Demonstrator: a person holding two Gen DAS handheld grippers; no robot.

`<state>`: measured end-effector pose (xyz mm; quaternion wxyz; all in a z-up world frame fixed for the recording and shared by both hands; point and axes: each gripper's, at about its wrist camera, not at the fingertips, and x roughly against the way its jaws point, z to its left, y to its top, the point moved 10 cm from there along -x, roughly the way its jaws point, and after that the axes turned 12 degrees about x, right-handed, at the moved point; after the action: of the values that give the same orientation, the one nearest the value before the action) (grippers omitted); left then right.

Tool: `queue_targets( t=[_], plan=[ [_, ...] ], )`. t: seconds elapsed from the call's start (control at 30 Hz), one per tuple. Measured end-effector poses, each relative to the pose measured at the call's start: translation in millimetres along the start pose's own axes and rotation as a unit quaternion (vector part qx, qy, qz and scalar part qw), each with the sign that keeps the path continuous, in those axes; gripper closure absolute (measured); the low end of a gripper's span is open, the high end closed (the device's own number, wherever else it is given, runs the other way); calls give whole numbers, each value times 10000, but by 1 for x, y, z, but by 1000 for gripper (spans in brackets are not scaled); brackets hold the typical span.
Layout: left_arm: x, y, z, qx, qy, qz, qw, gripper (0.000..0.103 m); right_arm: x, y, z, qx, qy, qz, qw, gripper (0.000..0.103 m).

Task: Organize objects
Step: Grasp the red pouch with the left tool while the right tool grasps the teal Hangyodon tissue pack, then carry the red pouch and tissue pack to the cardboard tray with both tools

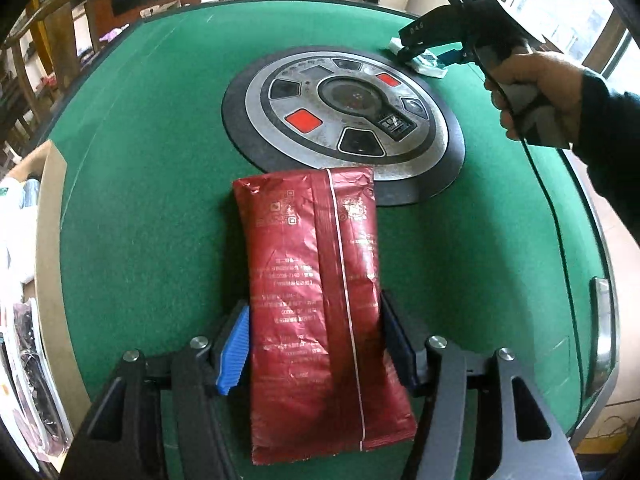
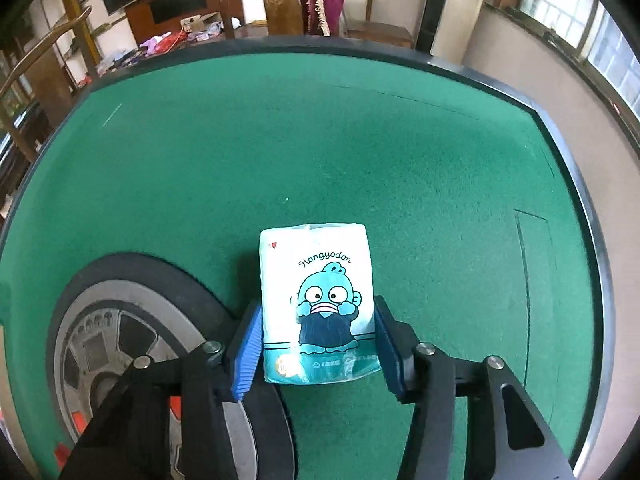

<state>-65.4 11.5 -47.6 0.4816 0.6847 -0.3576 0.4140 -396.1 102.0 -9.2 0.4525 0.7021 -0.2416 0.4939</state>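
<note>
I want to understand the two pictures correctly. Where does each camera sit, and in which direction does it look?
Left wrist view: sits on the left gripper, looks across the green table over a red packet; the right gripper and hand show far right.
Right wrist view: sits on the right gripper, looks at a tissue pack and the table's far edge.
Shared: the table, the round control panel, the tissue pack.

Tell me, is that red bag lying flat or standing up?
Lying flat. The red bag rests lengthwise on the green table, back seam facing up, its far end overlapping the round panel, between the left gripper pads.
</note>
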Motion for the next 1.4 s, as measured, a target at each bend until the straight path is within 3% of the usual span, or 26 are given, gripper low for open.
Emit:
queue_targets(
  t=[0.27, 0.67, 1.1, 1.4],
  plan=[
    [6, -3, -1, -157, 113, -107, 9998, 44, 34, -31, 17, 331, -91, -204, 9992, 54],
    [4, 2, -4, -257, 60, -171, 9995, 44, 97, -113, 54, 621, 14, -297, 9976, 53],
    [14, -10, -1, -466, -196, -38, 9987, 49, 143, -187, 79, 83, 255, -285, 9992, 53],
    [36, -2, 5, -605, -307, -233, 9974, 50, 154, -212, 110, -247, 448, -276, 9983, 53]
  ],
)
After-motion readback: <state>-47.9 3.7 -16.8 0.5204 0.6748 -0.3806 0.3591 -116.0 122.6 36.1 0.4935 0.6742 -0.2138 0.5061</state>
